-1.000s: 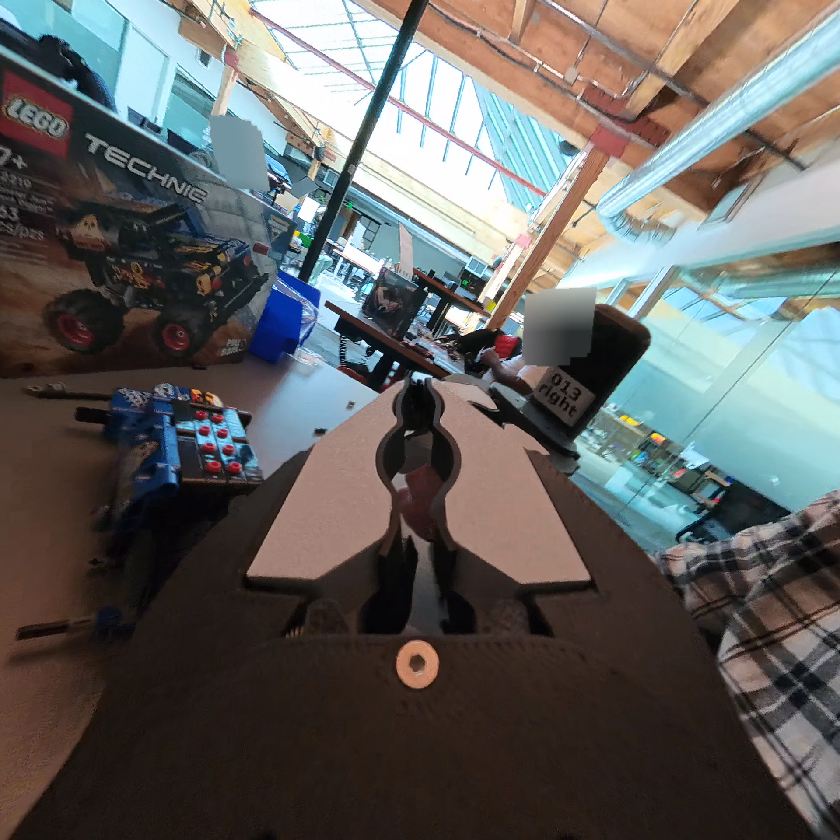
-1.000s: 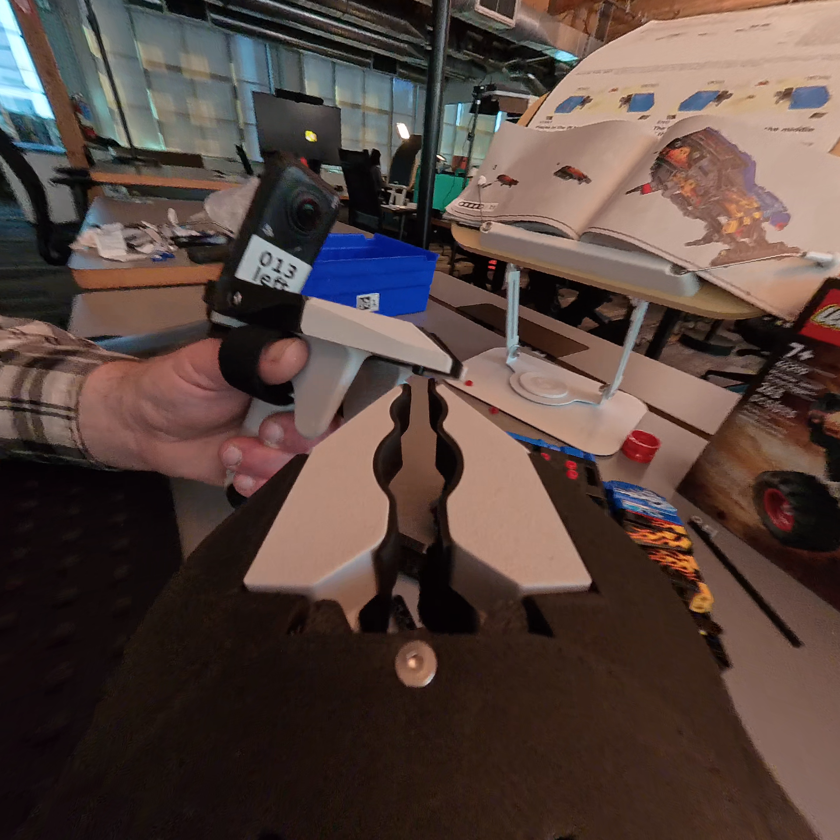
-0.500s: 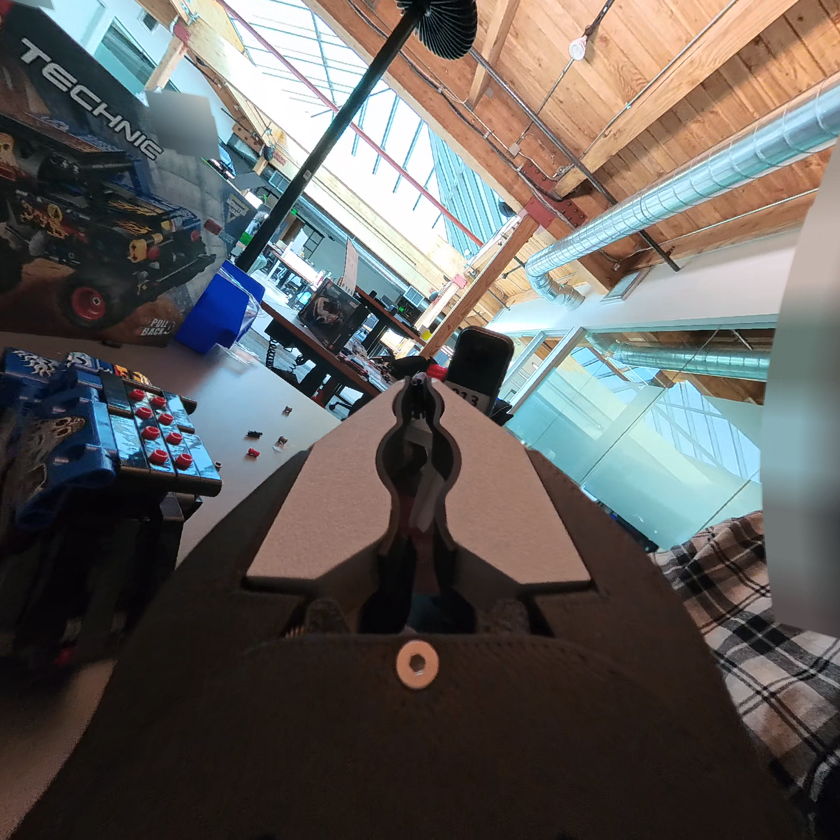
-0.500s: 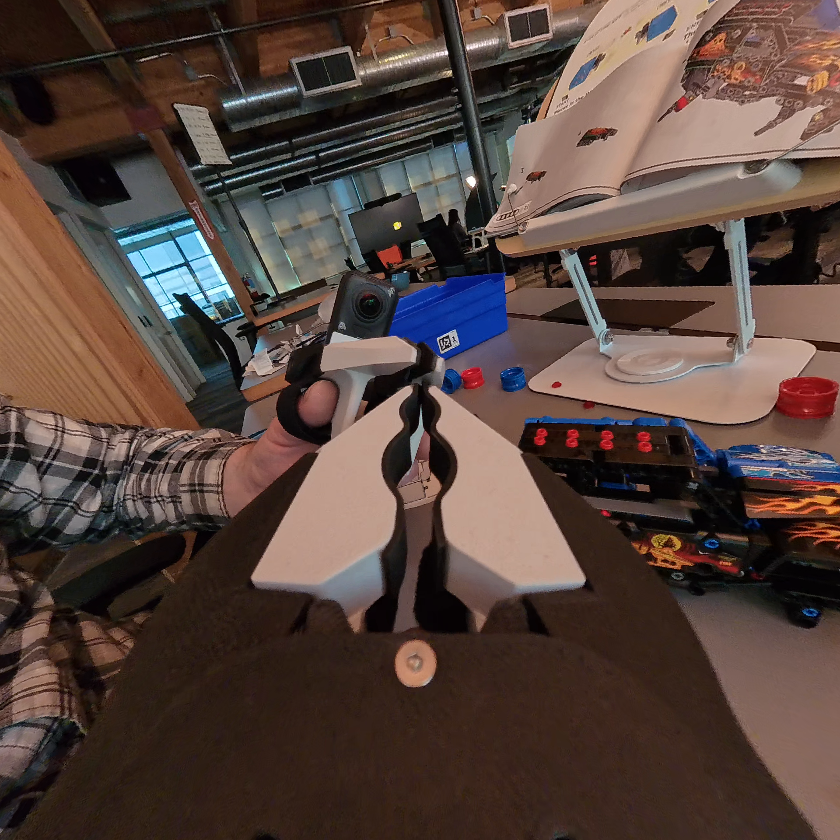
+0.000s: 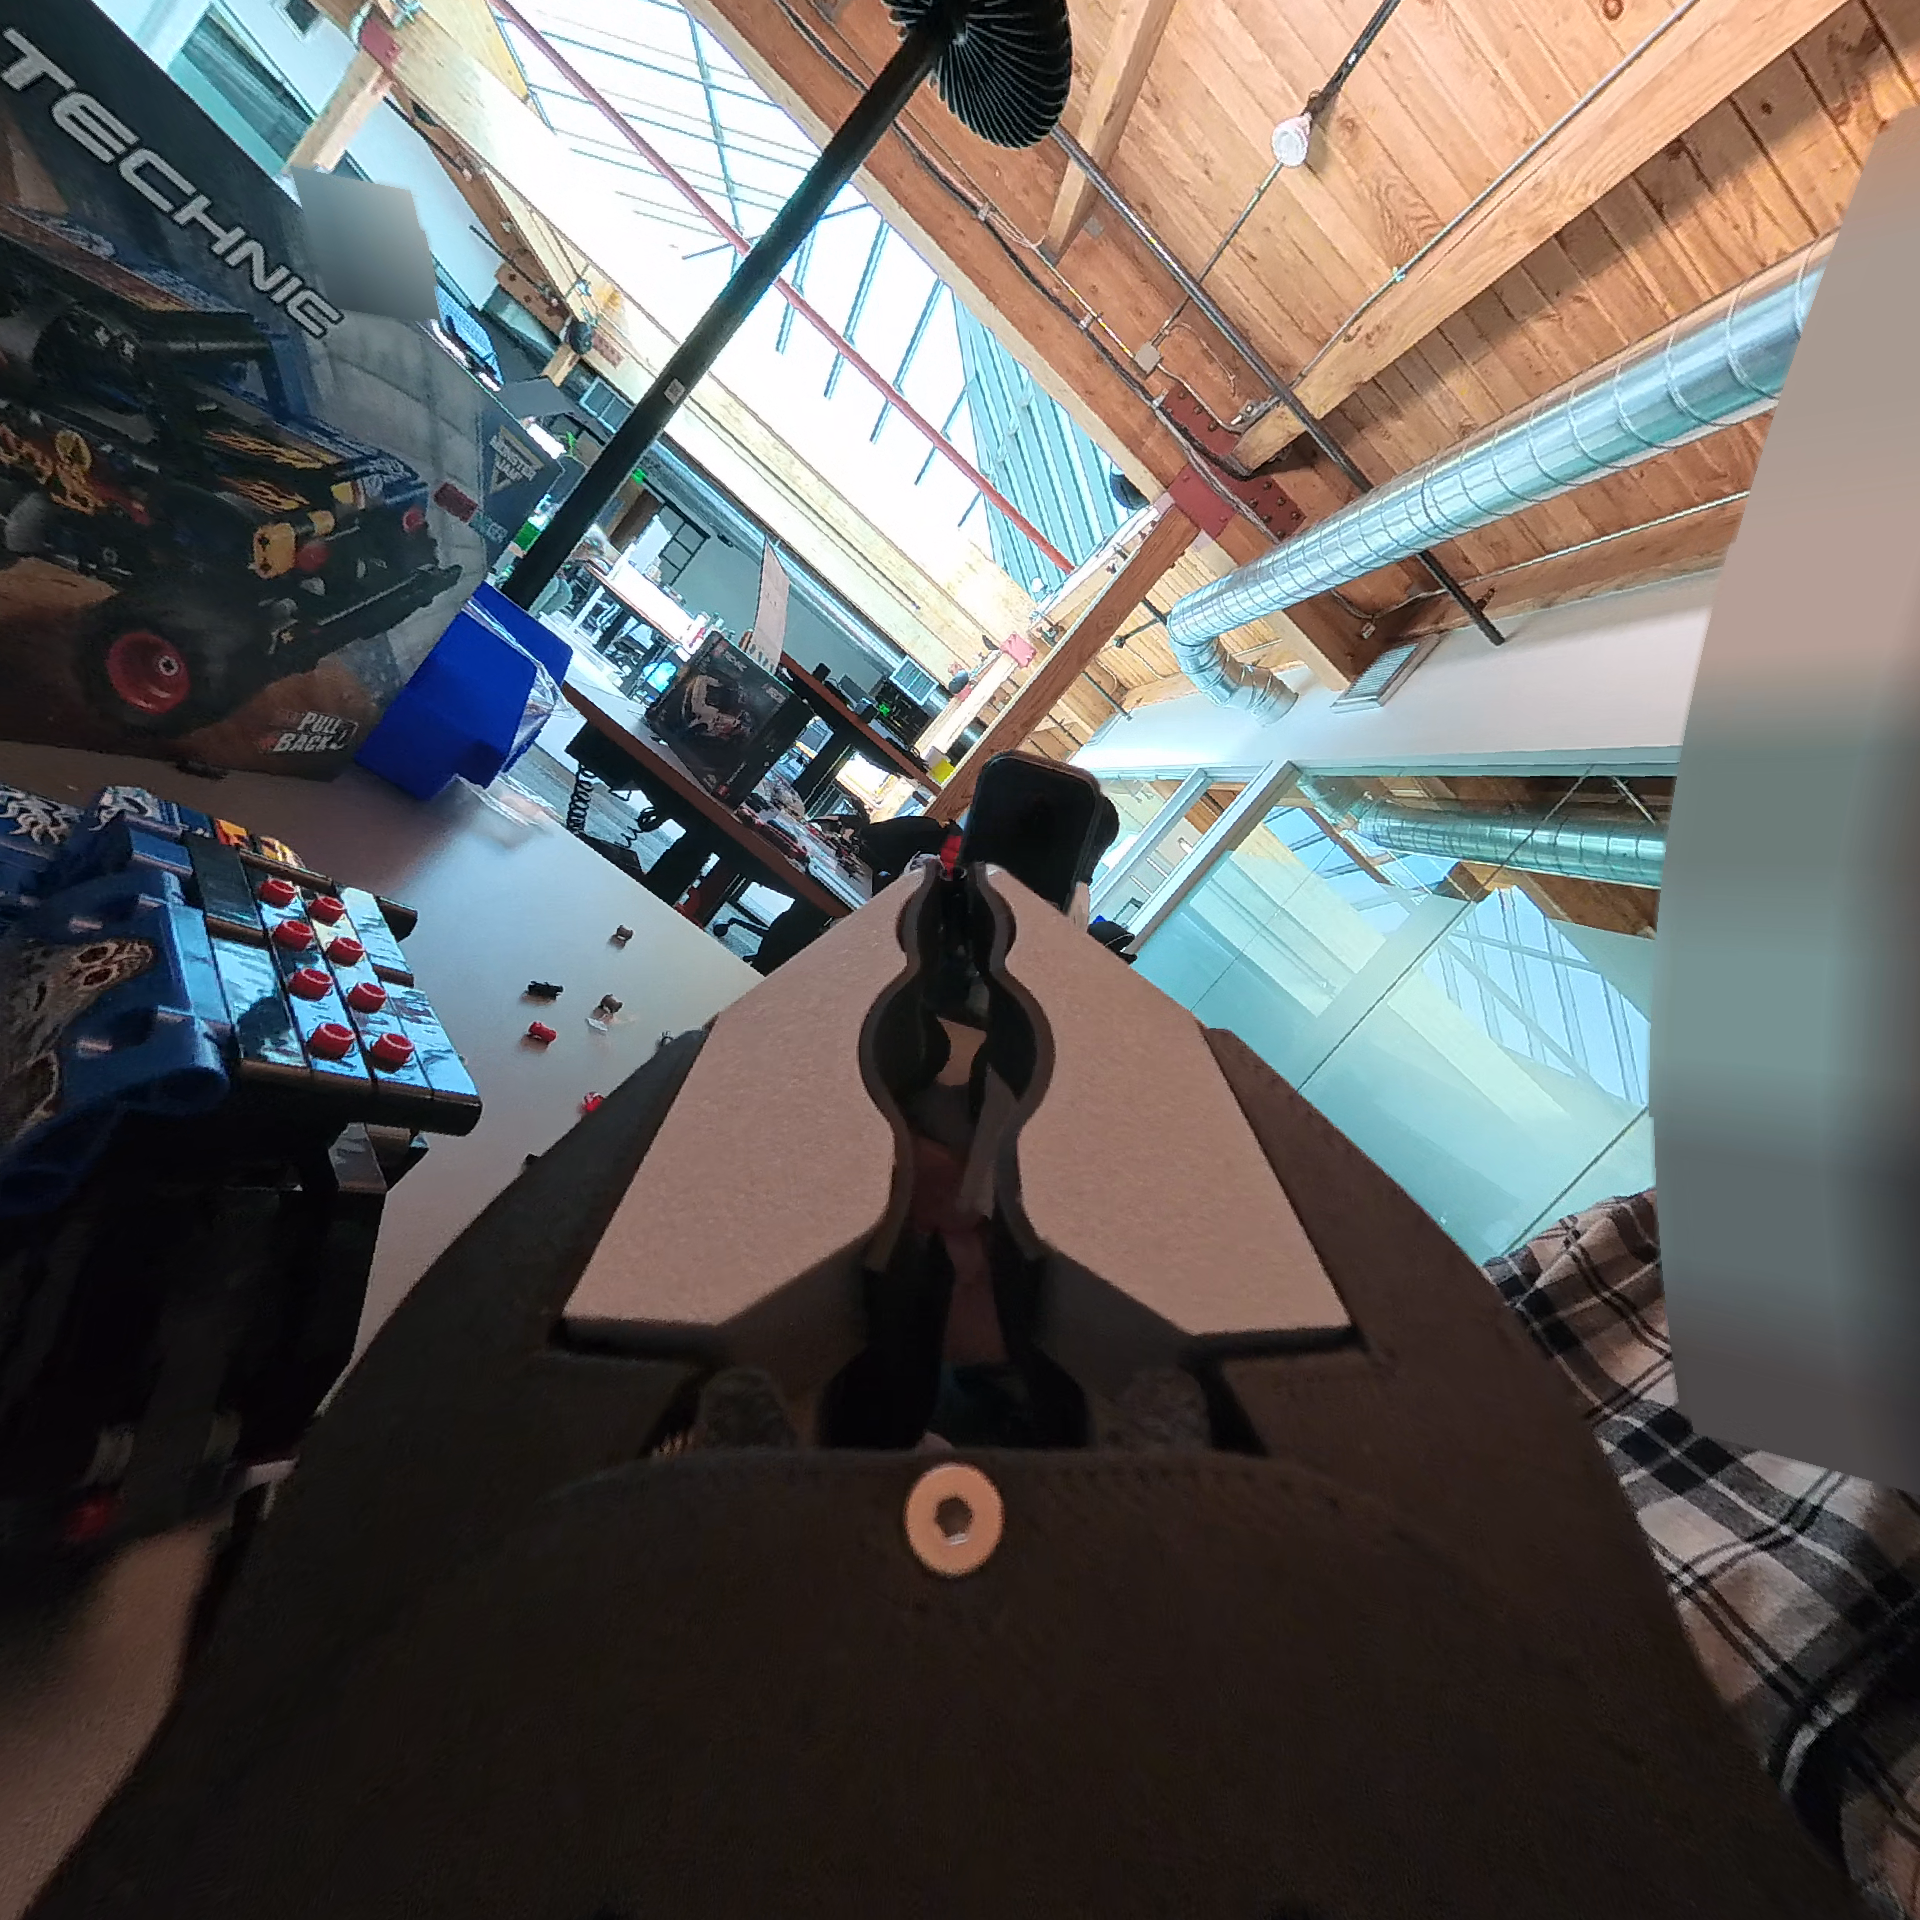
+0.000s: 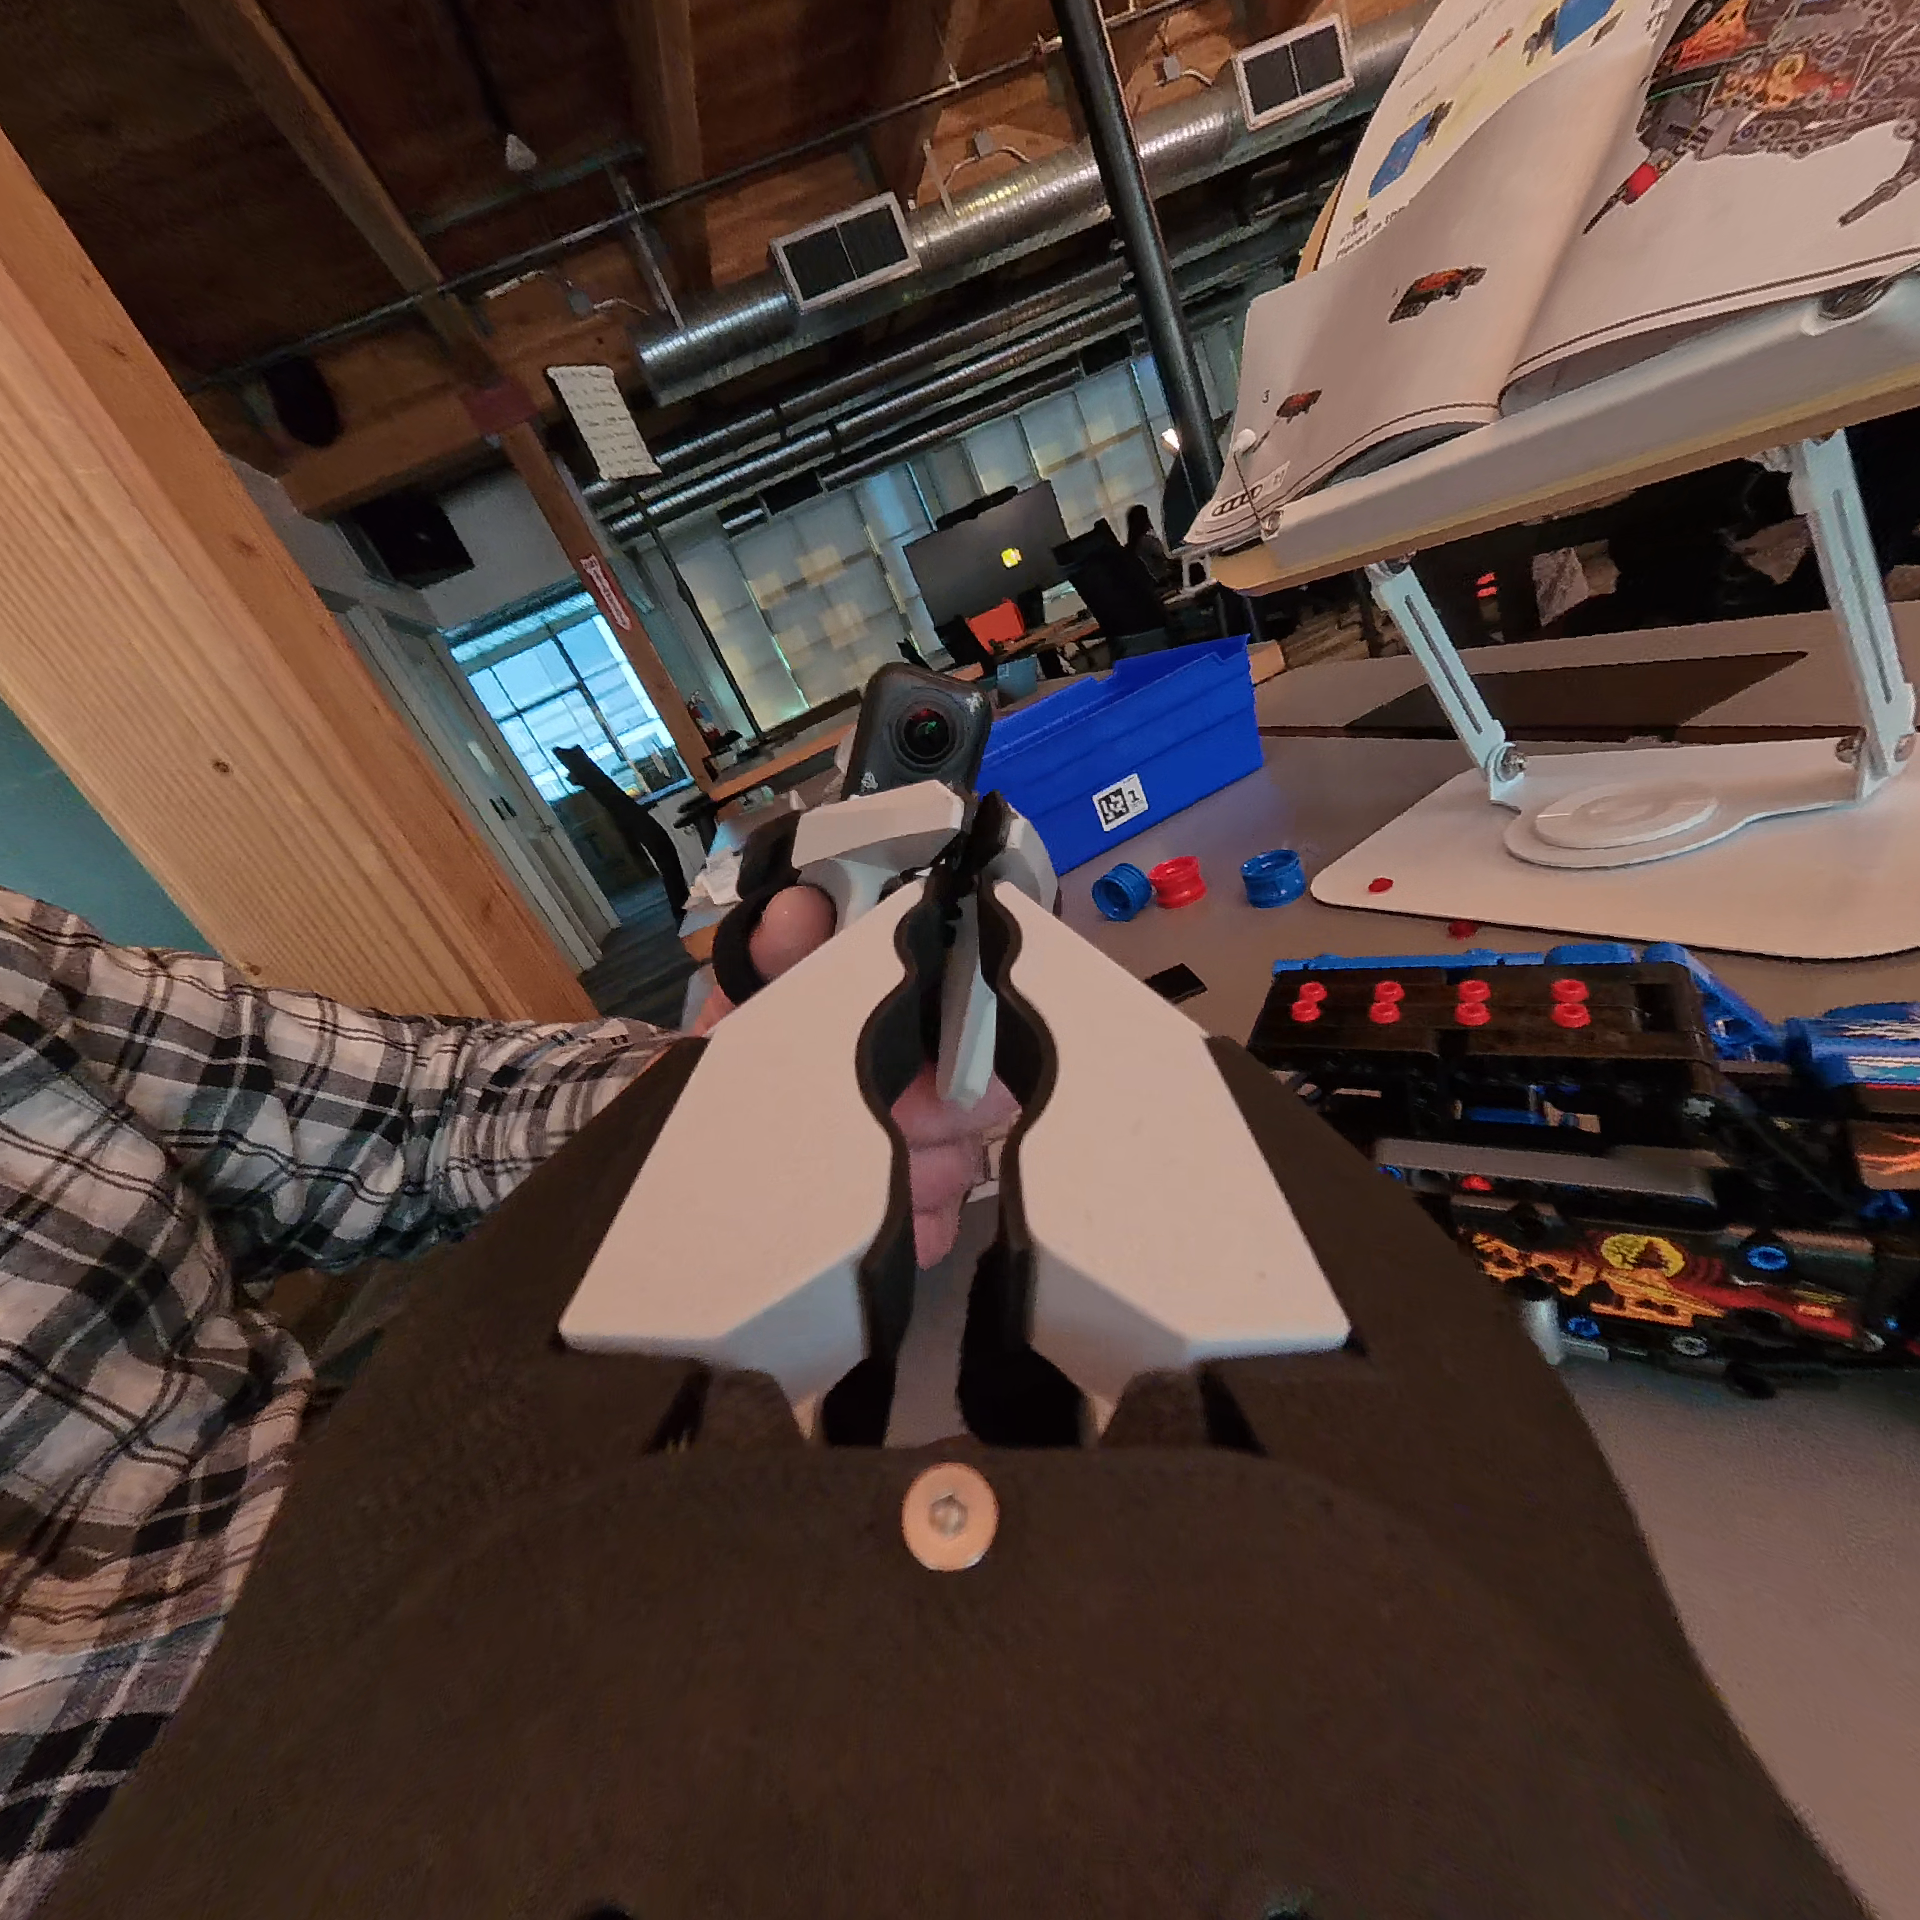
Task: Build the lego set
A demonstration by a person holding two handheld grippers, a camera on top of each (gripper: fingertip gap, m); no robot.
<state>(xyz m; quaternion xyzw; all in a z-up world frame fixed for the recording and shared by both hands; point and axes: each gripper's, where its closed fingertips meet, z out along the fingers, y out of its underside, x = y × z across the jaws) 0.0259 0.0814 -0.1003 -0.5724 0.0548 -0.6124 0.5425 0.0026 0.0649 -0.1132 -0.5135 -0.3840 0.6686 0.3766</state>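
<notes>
Blue-and-black brick truck body [image 6: 1621, 1101], frame right, largely assembled; loose blue and red wheel hubs [image 6: 1174, 883] unfitted. Both hand-held grippers [image 5: 951, 894] [image 6: 961, 894] closed tip-to-tip; contents indeterminate.

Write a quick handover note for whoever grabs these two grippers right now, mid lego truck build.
Left tongs: closed, raised off the table, tip to tip with the right.
Right tongs: closed. A small dark piece sits where the tips meet; I cannot tell which side holds it.
Truck model: on the table to the right, body largely assembled, no wheels visible.
Three loose wheel hubs lie by the blue bin; small pins are scattered nearby.
Manual is open on its stand.
Left: fit the small piece, then probably the wheels.
</notes>
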